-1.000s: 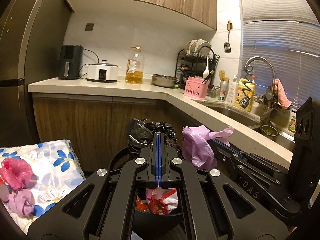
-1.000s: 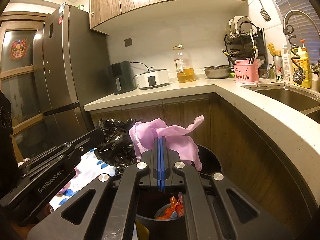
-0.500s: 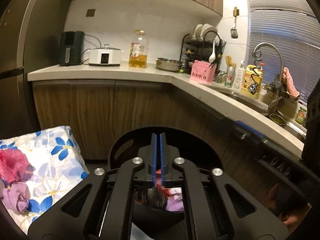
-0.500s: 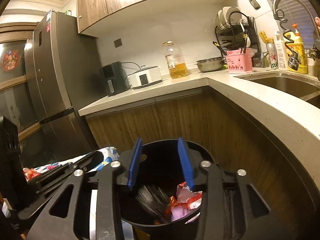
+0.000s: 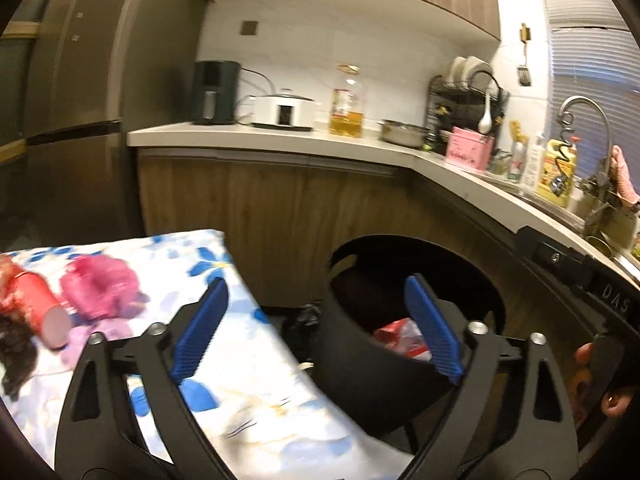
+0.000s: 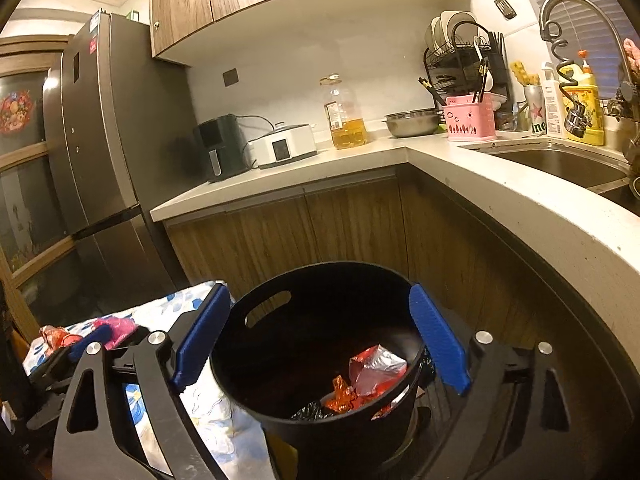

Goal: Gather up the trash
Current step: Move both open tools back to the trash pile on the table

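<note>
**Both hand-held grippers spread wide at the black bin**

Tight corner. The counter runs in an L, its rounded edge curving close past the right of the black bin. Wooden cabinet fronts stand behind the bin; the fridge closes the left side. Open room lies above the bin mouth and over the floral cloth to its left.

Right hand-held gripper: jaws have just been opening, now wide, nothing gripped. The bin mouth sits directly below and ahead, framed between the blue pads. Red wrappers and a bit of black plastic lie at the bin's bottom.

Left hand-held gripper: jaws have just been opening, now wide and empty. It straddles the bin's left rim, right pad over the bin, left pad over the cloth. View blurred.

Remaining trash on the cloth, left of this gripper and well apart: pink crumpled bag, red tube-shaped package, something dark at the frame edge.
</note>
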`<state>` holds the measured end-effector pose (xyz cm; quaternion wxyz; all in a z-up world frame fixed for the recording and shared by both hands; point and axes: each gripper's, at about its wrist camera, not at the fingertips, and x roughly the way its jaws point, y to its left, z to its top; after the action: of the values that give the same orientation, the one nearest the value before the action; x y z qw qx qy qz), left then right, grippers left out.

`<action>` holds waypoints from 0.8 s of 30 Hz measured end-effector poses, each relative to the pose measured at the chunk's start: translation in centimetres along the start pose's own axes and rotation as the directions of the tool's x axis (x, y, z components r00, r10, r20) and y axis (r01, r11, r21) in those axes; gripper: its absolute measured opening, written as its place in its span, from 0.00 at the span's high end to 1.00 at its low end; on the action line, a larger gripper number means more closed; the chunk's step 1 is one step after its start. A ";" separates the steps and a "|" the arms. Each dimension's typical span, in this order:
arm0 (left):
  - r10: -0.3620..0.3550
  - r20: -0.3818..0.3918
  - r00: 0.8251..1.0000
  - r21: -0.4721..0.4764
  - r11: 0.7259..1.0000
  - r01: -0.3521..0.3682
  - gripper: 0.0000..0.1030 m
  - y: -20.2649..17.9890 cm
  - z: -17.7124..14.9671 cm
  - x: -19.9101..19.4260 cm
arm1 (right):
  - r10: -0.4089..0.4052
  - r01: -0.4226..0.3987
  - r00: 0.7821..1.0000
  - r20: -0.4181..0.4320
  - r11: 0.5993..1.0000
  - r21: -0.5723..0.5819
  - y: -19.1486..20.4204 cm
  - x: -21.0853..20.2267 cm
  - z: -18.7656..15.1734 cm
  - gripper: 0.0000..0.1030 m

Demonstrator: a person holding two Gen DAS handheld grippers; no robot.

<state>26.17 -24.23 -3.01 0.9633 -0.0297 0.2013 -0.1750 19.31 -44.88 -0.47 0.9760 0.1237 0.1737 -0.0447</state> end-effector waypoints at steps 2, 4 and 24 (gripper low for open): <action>0.022 0.011 1.000 -0.020 1.000 -0.022 0.06 0.8 -0.2 -1.0 | 0.003 -0.003 1.000 -0.005 1.000 0.003 0.3 -0.3 -0.2 0.06; 0.044 0.017 0.999 -0.036 0.998 -0.044 0.06 2.0 -0.5 -2.1 | 0.005 -0.005 1.000 0.004 1.000 -0.001 0.7 -0.7 -0.4 0.05; 0.364 0.019 0.931 -0.162 0.920 -0.356 0.05 13.9 -3.9 -9.5 | 0.145 -0.148 0.989 -0.037 0.981 -0.126 11.9 -1.1 -5.0 0.05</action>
<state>20.98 -7.83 -4.77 0.9783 -0.0718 0.1928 0.0221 18.20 -32.02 -1.95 0.9801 0.0736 0.1799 0.0402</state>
